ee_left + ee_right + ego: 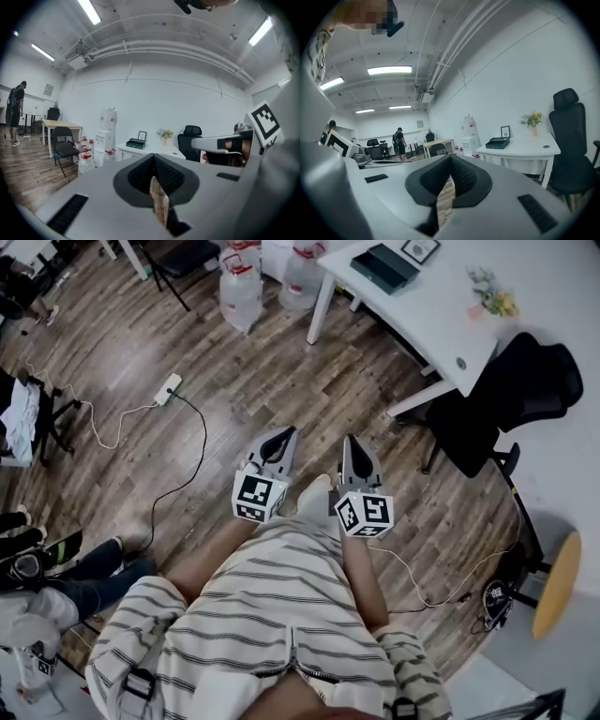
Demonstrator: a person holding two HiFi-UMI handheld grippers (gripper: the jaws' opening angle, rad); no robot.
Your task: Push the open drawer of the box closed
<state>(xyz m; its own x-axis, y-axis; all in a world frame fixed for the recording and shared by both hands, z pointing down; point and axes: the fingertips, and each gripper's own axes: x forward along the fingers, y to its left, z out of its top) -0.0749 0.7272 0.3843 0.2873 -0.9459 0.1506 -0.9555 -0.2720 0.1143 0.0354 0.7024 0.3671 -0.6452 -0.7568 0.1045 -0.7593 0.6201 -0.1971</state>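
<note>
The dark green box lies on the white table at the far right, well away from both grippers. It also shows small and distant as the box and the box; I cannot tell how its drawer stands. My left gripper and right gripper are held side by side in front of my body, above the wooden floor, pointing toward the table. In the gripper views the left gripper and right gripper have their jaws together with nothing between them.
Water jugs stand by the table's left leg. A black office chair sits at the table's near right, a round wooden stool further right. A power strip with cables lies on the floor. A person stands far off.
</note>
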